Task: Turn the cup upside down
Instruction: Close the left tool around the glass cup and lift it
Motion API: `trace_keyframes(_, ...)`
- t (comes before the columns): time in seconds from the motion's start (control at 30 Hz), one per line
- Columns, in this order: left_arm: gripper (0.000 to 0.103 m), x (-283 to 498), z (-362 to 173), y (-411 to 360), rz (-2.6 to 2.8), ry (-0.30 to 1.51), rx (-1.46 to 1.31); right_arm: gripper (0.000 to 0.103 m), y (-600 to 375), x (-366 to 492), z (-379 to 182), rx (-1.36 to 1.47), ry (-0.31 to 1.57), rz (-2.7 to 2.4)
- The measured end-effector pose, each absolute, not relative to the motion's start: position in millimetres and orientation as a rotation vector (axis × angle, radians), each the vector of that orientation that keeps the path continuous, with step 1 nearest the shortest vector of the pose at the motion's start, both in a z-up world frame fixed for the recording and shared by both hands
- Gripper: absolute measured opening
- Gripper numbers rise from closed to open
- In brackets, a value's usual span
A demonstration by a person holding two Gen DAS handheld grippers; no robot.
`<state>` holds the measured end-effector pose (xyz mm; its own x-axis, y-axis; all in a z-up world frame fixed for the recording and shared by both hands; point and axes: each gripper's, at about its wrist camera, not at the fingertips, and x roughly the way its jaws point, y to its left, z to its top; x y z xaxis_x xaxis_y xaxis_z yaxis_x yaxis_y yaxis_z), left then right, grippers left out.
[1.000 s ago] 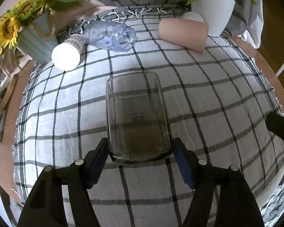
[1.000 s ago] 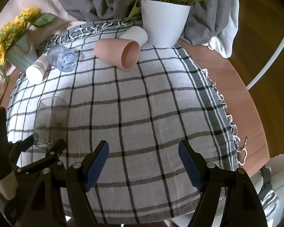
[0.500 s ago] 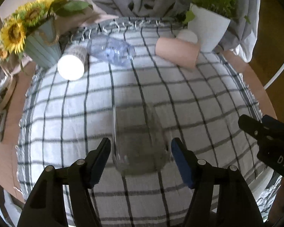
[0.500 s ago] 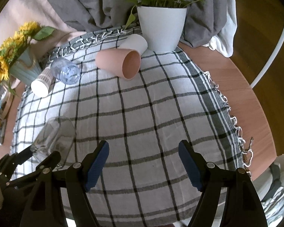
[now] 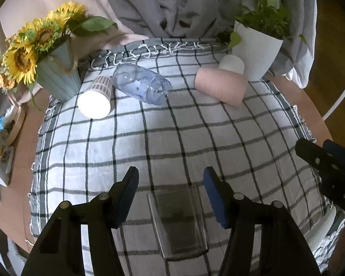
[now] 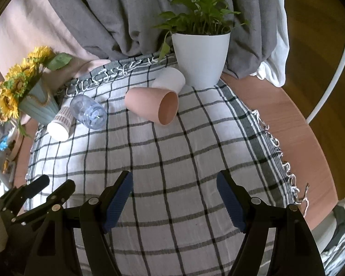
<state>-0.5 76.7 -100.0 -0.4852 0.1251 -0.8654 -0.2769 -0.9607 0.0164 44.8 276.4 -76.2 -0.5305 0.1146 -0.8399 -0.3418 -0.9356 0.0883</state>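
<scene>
Sunflowers fill my far-left vase. My left gripper gapes wide, holding nothing — the clear cup stands untouched between its fingers on the checked cloth. My right gripper — equally wide, empty.

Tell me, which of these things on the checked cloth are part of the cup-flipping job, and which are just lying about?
Job: clear glass cup; left gripper, open above it.

Lying about: pink cup; white cup; blue plastic jar; patterned paper cup; sunflower vase; potted plant; right gripper, empty.
</scene>
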Motion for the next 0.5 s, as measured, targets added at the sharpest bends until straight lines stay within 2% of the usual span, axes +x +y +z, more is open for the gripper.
trace_keyframes(0.1,0.078,7.7,-99.8,73.6,2.517,0.211,-1.457,0.075,275.3,47.5,-75.8,-1.355,0.348,2.518)
trace_keyframes(0.17,0.080,14.8,-99.4,71.3,2.521,0.197,-1.459,0.075,273.7,50.2,-76.4,-1.361,0.336,2.521)
trace_keyframes(0.23,0.087,20.7,-102.3,70.1,2.504,0.182,-1.477,0.075,273.3,52.2,-77.6,-1.372,0.335,2.524)
trace_keyframes(0.5,0.087,45.7,-126.9,69.0,2.433,0.188,-1.556,0.075,271.7,56.6,-88.1,-1.428,0.304,2.518)
